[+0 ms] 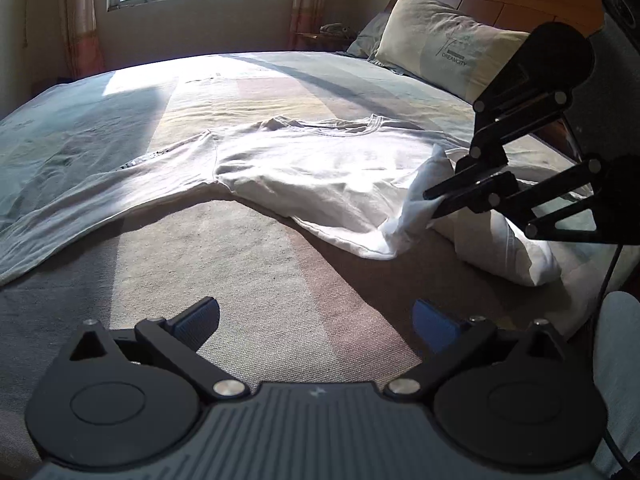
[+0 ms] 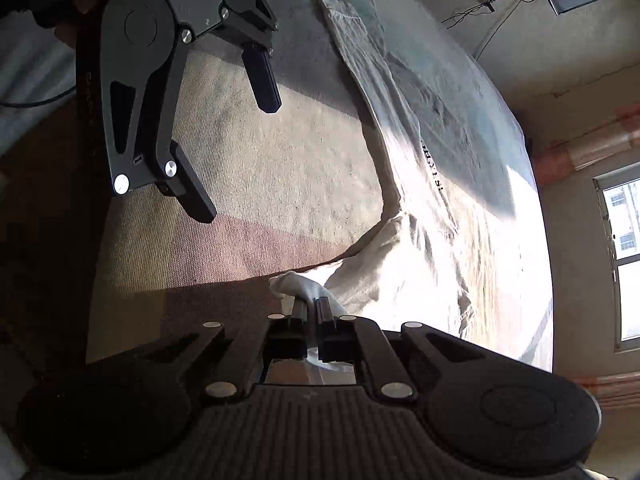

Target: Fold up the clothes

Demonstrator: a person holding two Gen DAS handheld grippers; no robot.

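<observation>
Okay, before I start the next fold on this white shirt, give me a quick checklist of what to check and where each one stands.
1. Right claw has the fabric: ok, shut on a bunch of the white long-sleeved shirt.
2. Left claw free to take a second hold: ok, open, holding nothing, above bare bedspread.
3. Far sleeve laid out: ok, stretched flat across the bed.
4. Near sleeve flat: not ok, cloth is bunched by the right claw.
5. Collar smooth: not ok, one side is rumpled.
6. Pillow clear of the shirt: ok, apart at the headboard.
</observation>
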